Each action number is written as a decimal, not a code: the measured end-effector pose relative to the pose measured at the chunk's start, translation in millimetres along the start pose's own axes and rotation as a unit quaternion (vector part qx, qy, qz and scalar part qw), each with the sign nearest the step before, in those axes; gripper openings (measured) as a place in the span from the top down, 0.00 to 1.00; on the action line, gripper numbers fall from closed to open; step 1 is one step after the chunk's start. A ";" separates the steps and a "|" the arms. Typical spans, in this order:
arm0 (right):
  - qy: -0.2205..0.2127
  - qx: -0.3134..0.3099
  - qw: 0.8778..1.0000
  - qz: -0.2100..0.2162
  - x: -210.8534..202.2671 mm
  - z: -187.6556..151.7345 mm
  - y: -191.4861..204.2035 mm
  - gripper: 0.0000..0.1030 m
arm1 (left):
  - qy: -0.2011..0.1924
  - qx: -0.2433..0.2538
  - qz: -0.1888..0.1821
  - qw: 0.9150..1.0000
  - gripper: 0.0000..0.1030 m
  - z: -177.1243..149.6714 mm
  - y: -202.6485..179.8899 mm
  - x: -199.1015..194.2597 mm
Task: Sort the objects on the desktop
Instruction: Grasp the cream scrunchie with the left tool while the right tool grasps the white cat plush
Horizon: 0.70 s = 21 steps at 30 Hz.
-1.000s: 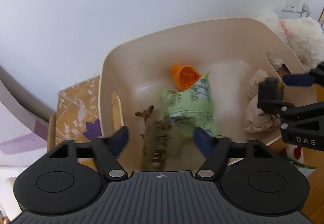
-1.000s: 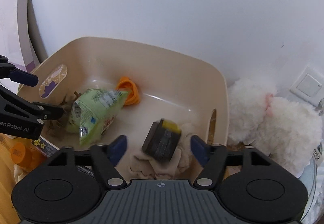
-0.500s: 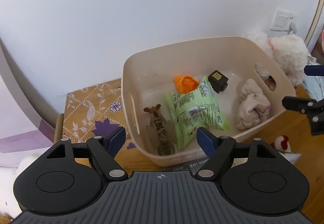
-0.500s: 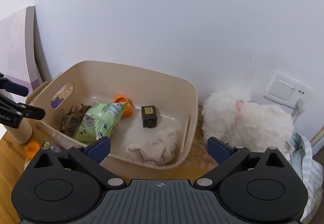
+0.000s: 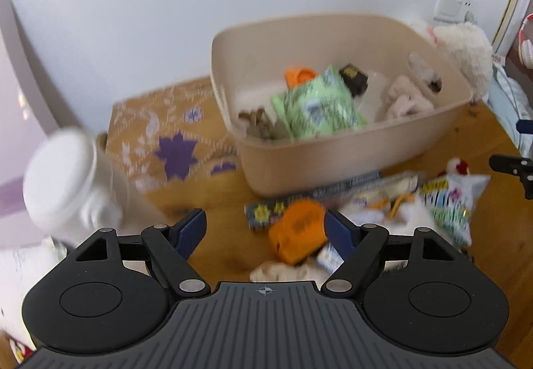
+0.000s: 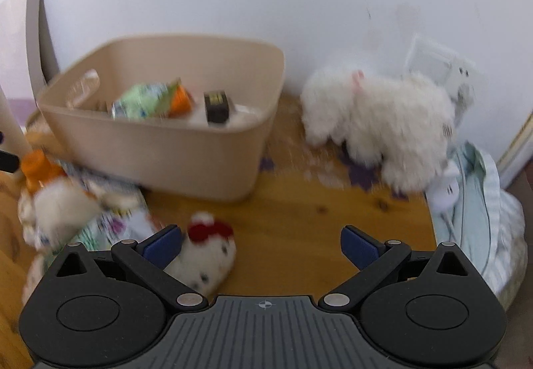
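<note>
A beige tub point(image 5: 346, 159) point(image 6: 160, 149) stands by the wall holding a green snack bag point(image 5: 316, 105), an orange piece point(image 5: 298, 75), a black box point(image 5: 353, 79) point(image 6: 216, 107), a brown toy point(image 5: 256, 125) and a cream cloth point(image 5: 404, 99). My left gripper point(image 5: 265, 229) is open above the wooden table in front of the tub, an orange object point(image 5: 299, 234) lying below by its right finger. My right gripper point(image 6: 261, 244) is open wide over bare wood, a small white plush with a red bow point(image 6: 205, 252) beside its left finger. Nothing is held.
Loose packets and a snack bag point(image 5: 449, 202) litter the table before the tub. A white jar point(image 5: 66, 185) stands at left on a patterned mat point(image 5: 160, 139). A large white plush point(image 6: 383, 122), a wall socket point(image 6: 436, 69) and a pale bundle of fabric point(image 6: 479, 202) lie to the right.
Both grippers pulled back from over the tub to the table in front of it. The right gripper let go of the black box, which now lies in the tub, and opened wide.
</note>
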State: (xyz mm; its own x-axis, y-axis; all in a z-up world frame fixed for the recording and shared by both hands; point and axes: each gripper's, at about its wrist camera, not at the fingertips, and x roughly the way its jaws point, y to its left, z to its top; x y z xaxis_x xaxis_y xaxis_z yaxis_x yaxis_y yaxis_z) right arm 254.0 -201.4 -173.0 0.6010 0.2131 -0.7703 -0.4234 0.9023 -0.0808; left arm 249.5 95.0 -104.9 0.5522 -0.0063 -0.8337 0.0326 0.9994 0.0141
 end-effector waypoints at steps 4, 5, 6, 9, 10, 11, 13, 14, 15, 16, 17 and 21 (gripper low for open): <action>0.025 0.006 1.000 -0.004 8.7 -14.3 -2.2 0.00 | 0.025 -0.004 0.006 1.000 0.23 -20.2 1.2 8.3; 0.030 0.007 1.000 -0.005 11.0 -16.9 -2.2 0.00 | 0.031 -0.005 0.008 0.999 0.23 -24.4 1.2 10.2; 0.036 0.007 0.999 -0.006 13.8 -19.3 -1.9 0.00 | 0.038 -0.006 0.009 0.999 0.23 -28.4 1.4 12.3; 0.046 0.007 0.999 -0.009 19.7 -24.2 0.1 0.00 | 0.055 -0.015 0.012 0.998 0.23 -38.5 1.4 18.8; 0.048 0.010 0.999 -0.008 22.0 -24.9 0.8 0.00 | 0.060 -0.020 0.012 0.998 0.23 -40.4 1.3 20.6; 0.050 0.011 0.999 -0.006 23.1 -25.1 2.2 0.00 | 0.064 -0.027 0.011 0.997 0.23 -42.2 1.6 22.9; 0.051 0.014 0.999 -0.004 27.9 -24.1 4.8 0.00 | 0.071 -0.046 0.006 0.996 0.23 -44.1 2.2 27.6; 0.051 0.014 0.999 -0.001 29.5 -23.2 6.7 0.00 | 0.073 -0.056 0.003 0.996 0.23 -44.8 2.0 29.4; 0.050 0.012 0.999 0.002 30.9 -21.8 9.7 0.00 | 0.073 -0.065 0.000 0.995 0.23 -44.9 1.5 30.9; 0.049 0.011 0.999 0.005 32.0 -20.7 12.4 0.00 | 0.071 -0.072 -0.003 0.995 0.23 -44.4 1.8 32.8; 0.047 0.010 0.999 0.008 32.8 -19.6 15.2 0.00 | 0.067 -0.081 -0.004 0.994 0.23 -44.2 1.6 33.4; 0.047 0.008 0.999 0.019 39.2 -15.9 25.7 0.00 | 0.075 -0.097 -0.005 0.992 0.23 -41.6 -2.5 42.0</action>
State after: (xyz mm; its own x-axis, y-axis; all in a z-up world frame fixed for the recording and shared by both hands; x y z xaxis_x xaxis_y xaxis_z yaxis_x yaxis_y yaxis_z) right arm 256.0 -175.8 -215.3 0.5179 0.2106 -0.8291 -0.4333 0.9003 -0.0420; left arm 237.9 93.6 -162.9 0.4220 -0.0245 -0.9063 -0.1312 0.9875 -0.0878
